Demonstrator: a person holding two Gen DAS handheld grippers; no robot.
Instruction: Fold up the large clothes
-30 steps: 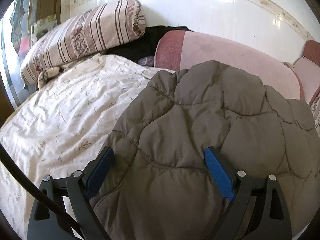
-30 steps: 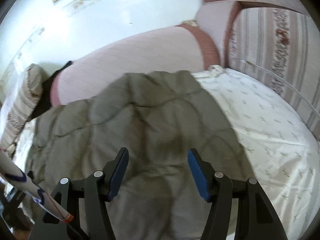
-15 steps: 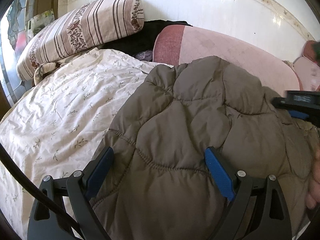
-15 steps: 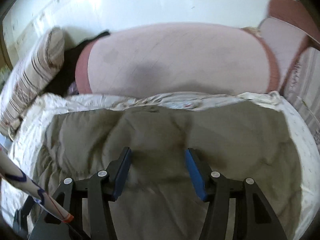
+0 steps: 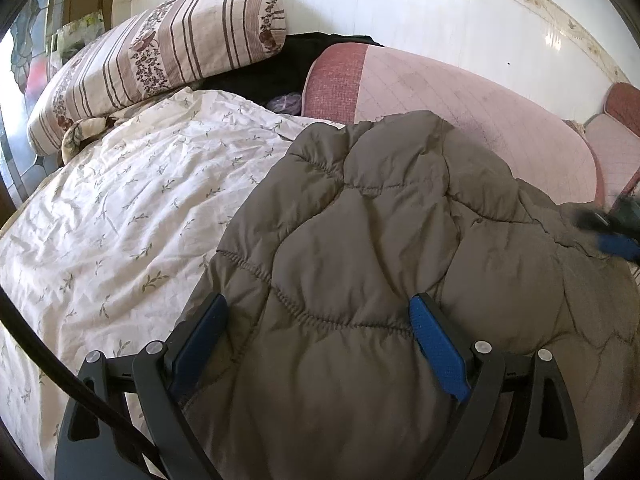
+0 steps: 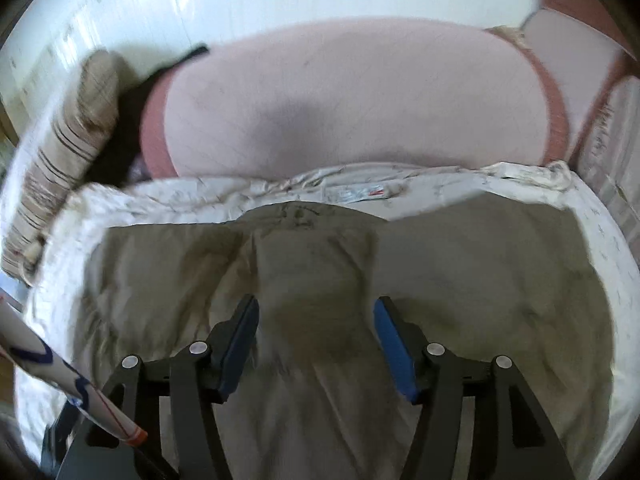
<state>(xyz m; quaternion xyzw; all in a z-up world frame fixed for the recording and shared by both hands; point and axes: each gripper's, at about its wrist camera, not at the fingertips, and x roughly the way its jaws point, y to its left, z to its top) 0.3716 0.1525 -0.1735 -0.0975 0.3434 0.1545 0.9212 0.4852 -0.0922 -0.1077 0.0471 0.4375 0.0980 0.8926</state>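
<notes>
A big brown puffy quilted jacket (image 5: 384, 264) lies spread out on a bed, right under both grippers. The left gripper (image 5: 318, 332) has its blue jaws wide apart, with a bump of the jacket between them, but the pads do not squeeze it. The right gripper (image 6: 316, 332) has its jaws opening, and the jacket cloth lies between them too, not pinched. Past the jaws, a white bedsheet with little leaf prints (image 5: 120, 208) shows to the left of the jacket. Farther off sits a long pink cushion (image 5: 460, 108), and far left a striped flowery pillow (image 5: 160, 60) leans by the white wall (image 5: 400, 8).
</notes>
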